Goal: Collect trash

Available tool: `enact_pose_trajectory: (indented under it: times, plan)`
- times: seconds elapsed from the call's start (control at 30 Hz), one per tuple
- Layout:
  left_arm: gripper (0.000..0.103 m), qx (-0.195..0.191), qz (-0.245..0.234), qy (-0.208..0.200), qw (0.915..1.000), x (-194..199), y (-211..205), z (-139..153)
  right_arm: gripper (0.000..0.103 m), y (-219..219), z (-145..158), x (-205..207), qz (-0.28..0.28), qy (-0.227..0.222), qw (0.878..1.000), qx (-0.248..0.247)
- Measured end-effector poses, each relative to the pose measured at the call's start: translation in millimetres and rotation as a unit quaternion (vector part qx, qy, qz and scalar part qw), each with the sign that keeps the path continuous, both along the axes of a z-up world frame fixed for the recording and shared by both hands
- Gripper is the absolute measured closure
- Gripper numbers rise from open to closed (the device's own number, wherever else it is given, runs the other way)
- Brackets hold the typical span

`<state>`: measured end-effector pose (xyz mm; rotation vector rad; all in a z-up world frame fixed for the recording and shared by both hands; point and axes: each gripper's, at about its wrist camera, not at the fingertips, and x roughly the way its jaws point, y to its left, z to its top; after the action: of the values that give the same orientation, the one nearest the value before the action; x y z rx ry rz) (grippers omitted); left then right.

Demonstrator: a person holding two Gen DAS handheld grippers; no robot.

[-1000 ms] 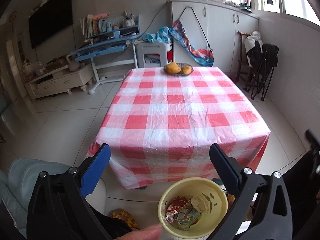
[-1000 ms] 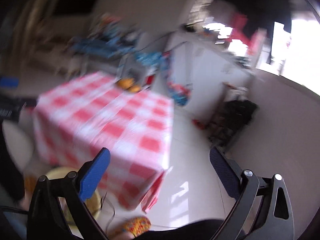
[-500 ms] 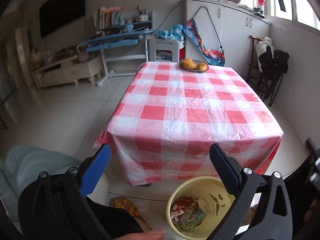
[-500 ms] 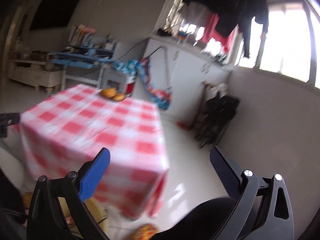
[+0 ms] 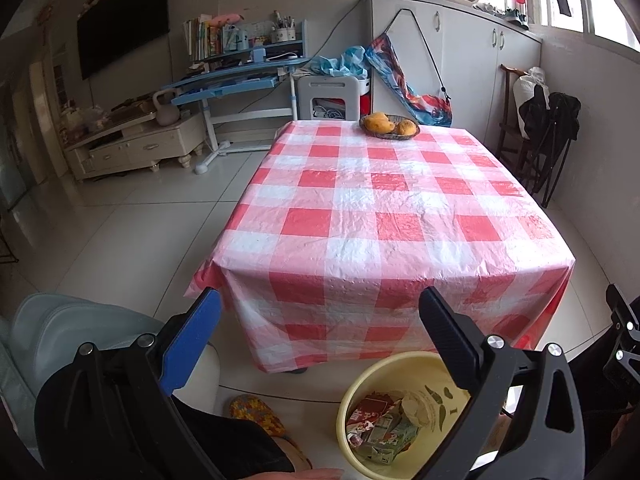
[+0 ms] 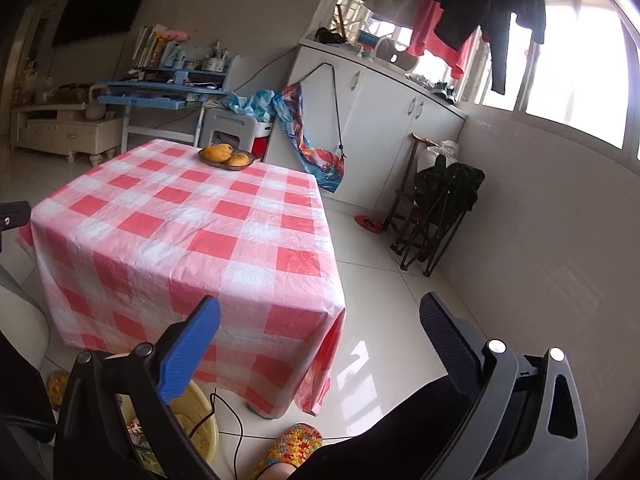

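Note:
A yellow bin (image 5: 360,392) stands on the floor in front of the table, holding crumpled wrappers and small cartons (image 5: 380,424). My left gripper (image 5: 320,320) is open and empty, held above and just behind the bin. My right gripper (image 6: 320,328) is open and empty, raised over the floor to the right of the table; the bin's rim (image 6: 200,412) shows at its lower left. The red-and-white checked tablecloth (image 5: 380,208) carries only a bowl of orange fruit (image 5: 389,124) at its far end.
A folded black chair (image 6: 440,204) leans by the right wall. White cabinets (image 5: 460,60) stand behind the table, a blue desk (image 5: 232,84) at back left. My knees and patterned slippers (image 6: 292,444) are near the bin, with a thin cable (image 6: 224,412) on the floor.
Both grippers have risen and pulled back from the table. The right wrist view has gone from blurred swinging to steady. Both grippers stay open.

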<state>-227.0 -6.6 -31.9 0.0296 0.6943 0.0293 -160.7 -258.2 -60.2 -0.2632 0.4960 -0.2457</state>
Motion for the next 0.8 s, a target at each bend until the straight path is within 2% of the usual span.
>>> enact_pose_trajectory:
  times: [0.4, 0.57, 0.7, 0.8]
  plan:
    - [0.007, -0.001, -0.005, 0.005, 1.0, -1, -3, -2, 0.008, 7, -2, 2, 0.017, 0.008, 1.0, -0.011]
    - [0.007, -0.021, 0.001, 0.003, 0.9998, 0, 3, -4, 0.008, 8, -2, 3, 0.021, 0.011, 1.0, -0.013]
    - [0.007, -0.052, 0.013, -0.008, 0.9985, -1, 14, -3, 0.008, 10, -3, 3, 0.025, 0.014, 0.999, -0.016]
    - [0.007, -0.04, 0.016, -0.016, 0.9989, -1, 14, -2, 0.008, 12, -4, 2, 0.028, 0.014, 0.999, -0.018]
